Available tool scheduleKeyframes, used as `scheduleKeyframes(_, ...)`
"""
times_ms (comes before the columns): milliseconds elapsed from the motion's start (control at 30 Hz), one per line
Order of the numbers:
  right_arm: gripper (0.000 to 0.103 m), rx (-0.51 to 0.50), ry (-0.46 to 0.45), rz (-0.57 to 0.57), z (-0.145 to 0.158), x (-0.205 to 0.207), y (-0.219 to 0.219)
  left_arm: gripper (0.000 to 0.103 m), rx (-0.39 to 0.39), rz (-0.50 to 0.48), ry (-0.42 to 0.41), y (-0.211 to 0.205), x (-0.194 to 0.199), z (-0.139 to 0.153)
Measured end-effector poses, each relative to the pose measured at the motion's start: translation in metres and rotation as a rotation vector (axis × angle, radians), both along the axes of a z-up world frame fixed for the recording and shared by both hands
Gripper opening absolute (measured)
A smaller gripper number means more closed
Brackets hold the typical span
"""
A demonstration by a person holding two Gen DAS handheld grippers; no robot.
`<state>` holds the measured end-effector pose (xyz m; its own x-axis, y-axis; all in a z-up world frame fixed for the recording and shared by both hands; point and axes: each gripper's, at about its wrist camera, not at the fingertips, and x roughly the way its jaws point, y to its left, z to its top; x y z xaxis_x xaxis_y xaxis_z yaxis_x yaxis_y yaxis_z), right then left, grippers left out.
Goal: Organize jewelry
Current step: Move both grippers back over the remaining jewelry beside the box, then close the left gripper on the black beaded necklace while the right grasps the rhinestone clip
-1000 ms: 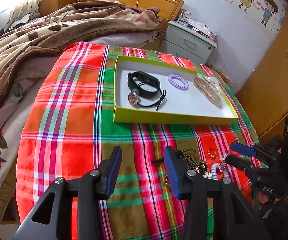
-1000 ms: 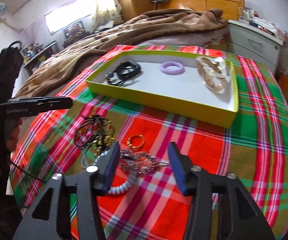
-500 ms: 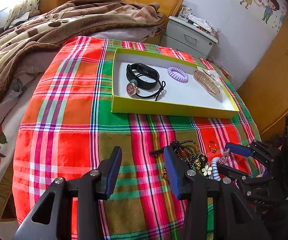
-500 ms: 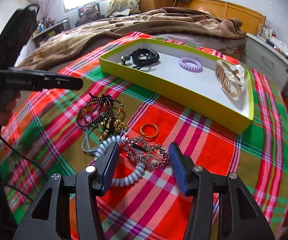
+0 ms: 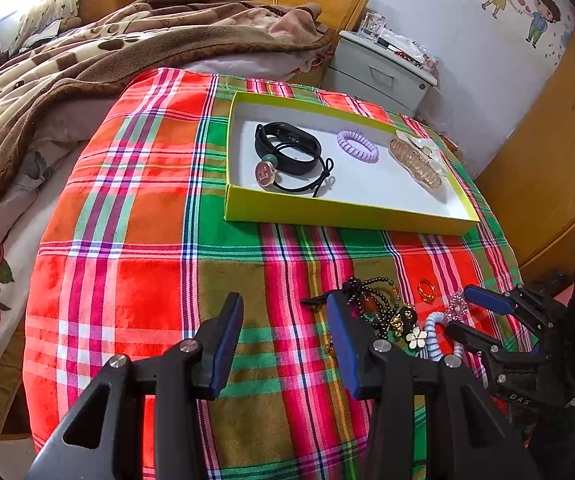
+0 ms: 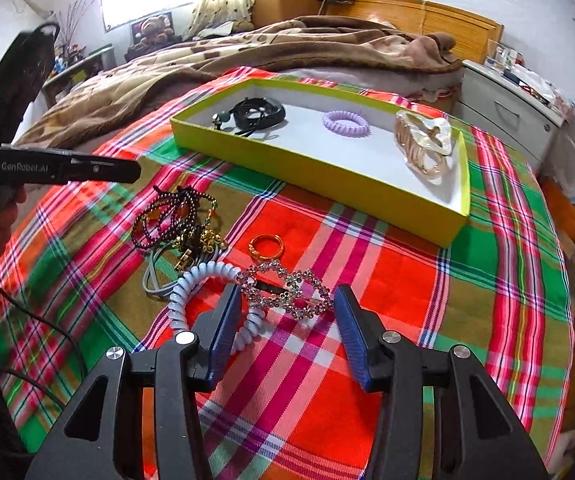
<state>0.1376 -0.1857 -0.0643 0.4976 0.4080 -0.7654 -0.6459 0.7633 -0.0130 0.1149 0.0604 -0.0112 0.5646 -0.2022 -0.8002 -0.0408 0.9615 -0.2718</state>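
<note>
Rhinestone clip [image 6: 285, 294] sat between your right gripper [image 6: 287, 326] pads, which had closed in around it over last second; jaws spread, nothing pinched yet. Pickup looked next. Clip lay flat on plaid cloth [image 6: 467, 320] near front edge, long axis crosswise to fingers, roughly parallel to yellow tray's [image 6: 319, 178] near wall. Left gripper [image 5: 283, 340] open, empty.

Daylight enters through a curtained window [image 6: 143, 4] at the upper left of both views, blown out white there. The plaid cloth [image 5: 147, 280] is evenly lit and saturated, with soft shadows. Fisheye bending curves the edges, the corners vignette to black, and focus stays fairly sharp throughout.
</note>
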Motion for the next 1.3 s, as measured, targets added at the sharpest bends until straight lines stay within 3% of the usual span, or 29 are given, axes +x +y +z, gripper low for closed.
scheduleKeyframes(367, 0.049, 0.115, -0.017, -0.107, 0.014, -0.01, -0.029, 0.045, -0.007, -0.079, 0.016, -0.013, 0.005, -0.005)
scheduleKeyframes(867, 0.049, 0.163, -0.013, -0.14, 0.014, -0.012, -0.039, 0.045, 0.131, -0.195, 0.05, -0.049, 0.027, -0.014)
scheduleKeyframes(1167, 0.049, 0.183, -0.012, -0.152, 0.015, -0.01, -0.043, 0.046, 0.333, -0.272, 0.012, -0.078, 0.03, -0.016)
scheduleKeyframes(1300, 0.049, 0.196, -0.014, -0.155, 0.015, -0.01, -0.045, 0.046, 0.305, -0.281, 0.016, -0.073, 0.025, -0.016)
